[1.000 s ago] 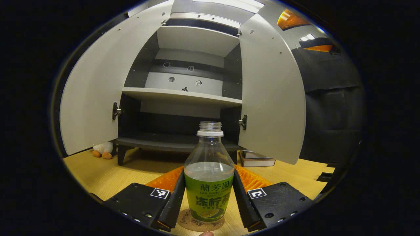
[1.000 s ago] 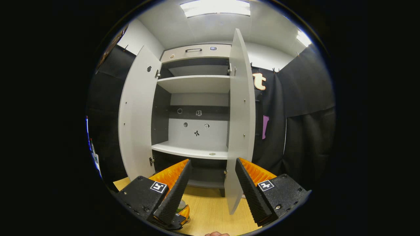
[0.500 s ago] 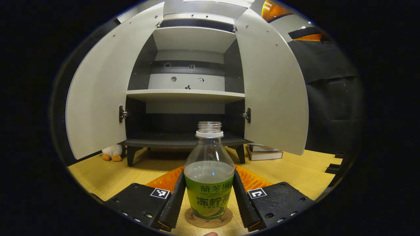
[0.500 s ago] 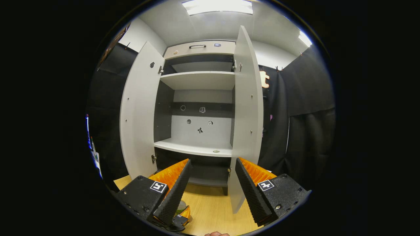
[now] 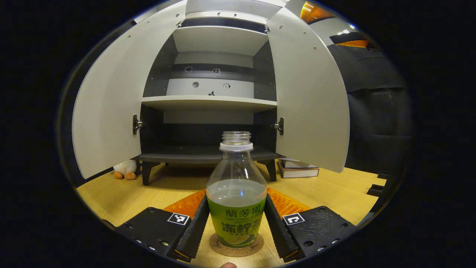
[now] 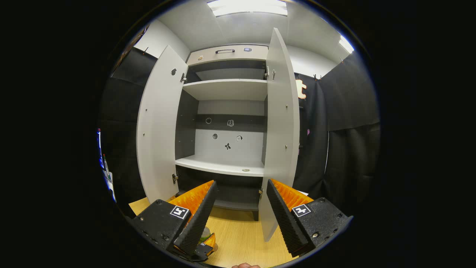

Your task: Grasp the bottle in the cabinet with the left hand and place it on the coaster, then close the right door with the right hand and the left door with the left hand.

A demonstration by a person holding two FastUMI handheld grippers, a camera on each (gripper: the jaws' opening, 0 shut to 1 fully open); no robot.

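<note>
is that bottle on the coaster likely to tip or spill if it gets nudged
The bottle looks tall and narrow, so it probably tips easily. It has no cap and is part full, so a knock would likely spill. Its thin clear plastic may dent between the left gripper fingers.

A staged recording booth: black cloth walls (image 6: pixel 346 111) surround a grey cabinet (image 6: pixel 227 111) on a wooden floor (image 5: pixel 148 190).
</note>
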